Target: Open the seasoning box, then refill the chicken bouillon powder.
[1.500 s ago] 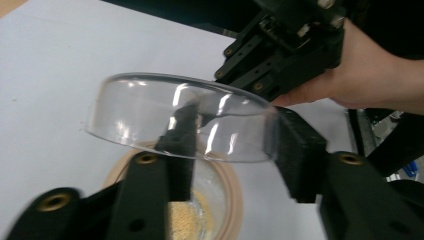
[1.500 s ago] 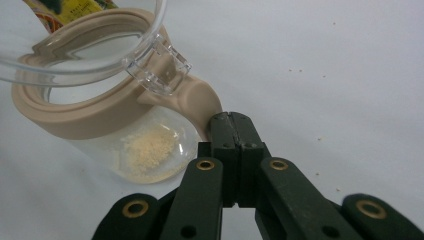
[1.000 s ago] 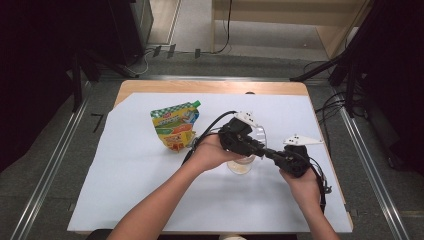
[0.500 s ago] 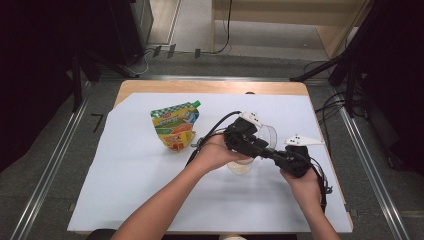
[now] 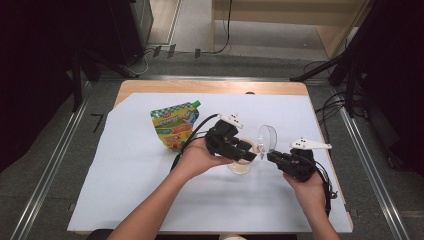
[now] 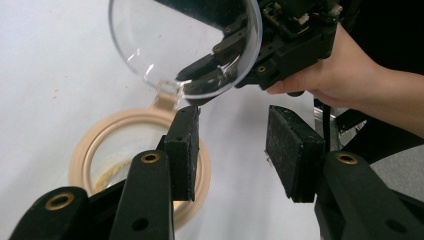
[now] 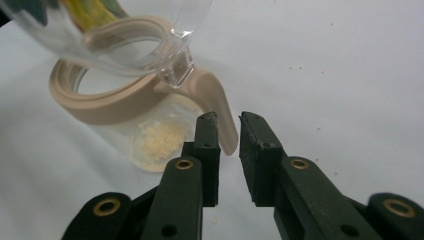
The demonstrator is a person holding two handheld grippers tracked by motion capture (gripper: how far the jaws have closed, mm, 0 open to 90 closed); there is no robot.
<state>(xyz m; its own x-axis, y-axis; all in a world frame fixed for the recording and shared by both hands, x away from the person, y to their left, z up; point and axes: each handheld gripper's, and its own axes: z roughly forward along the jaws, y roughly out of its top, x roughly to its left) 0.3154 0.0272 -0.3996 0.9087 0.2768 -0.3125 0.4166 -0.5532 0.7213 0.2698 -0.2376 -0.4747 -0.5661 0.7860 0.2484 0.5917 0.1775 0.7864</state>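
Your clear jar sits right of the table's middle, its hinged lid flipped up so the mouth is free. Your right gripper has just been opening; its narrow jaws flank the beige tab without pinching. Your left gripper, also just opening, stands half wide beside the rim, no longer bracing it.
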